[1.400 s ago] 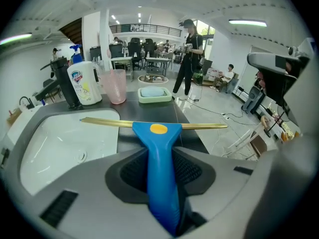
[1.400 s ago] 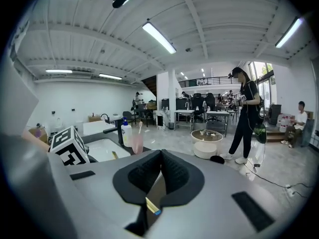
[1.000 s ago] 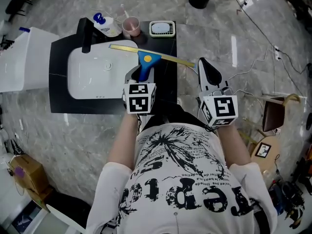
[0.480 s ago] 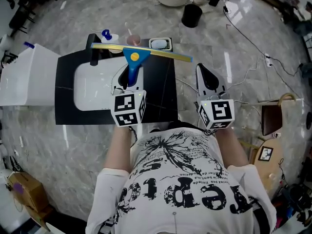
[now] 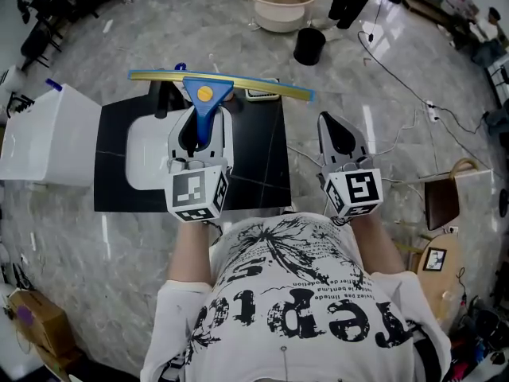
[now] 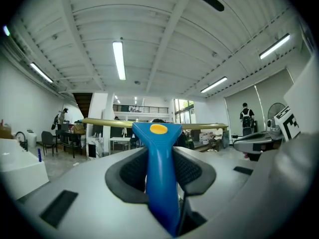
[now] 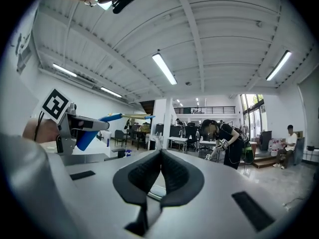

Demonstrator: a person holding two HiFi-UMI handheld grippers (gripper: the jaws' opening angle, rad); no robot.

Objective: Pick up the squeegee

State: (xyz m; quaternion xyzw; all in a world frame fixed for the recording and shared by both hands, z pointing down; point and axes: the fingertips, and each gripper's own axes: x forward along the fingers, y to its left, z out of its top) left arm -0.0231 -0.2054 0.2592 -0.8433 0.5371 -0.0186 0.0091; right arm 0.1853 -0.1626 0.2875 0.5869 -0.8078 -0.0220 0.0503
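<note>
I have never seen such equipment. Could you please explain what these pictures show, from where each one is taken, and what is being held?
A person holds a two-jaw gripper in each hand. The head view comes from a camera on the person's head, looking down. The two gripper views come from cameras riding on the grippers, looking along their jaws. The left gripper is closed on the blue handle of a squeegee, whose yellow blade lies crosswise. The right gripper is shut and empty. Below them is a black counter with a white sink.
</note>
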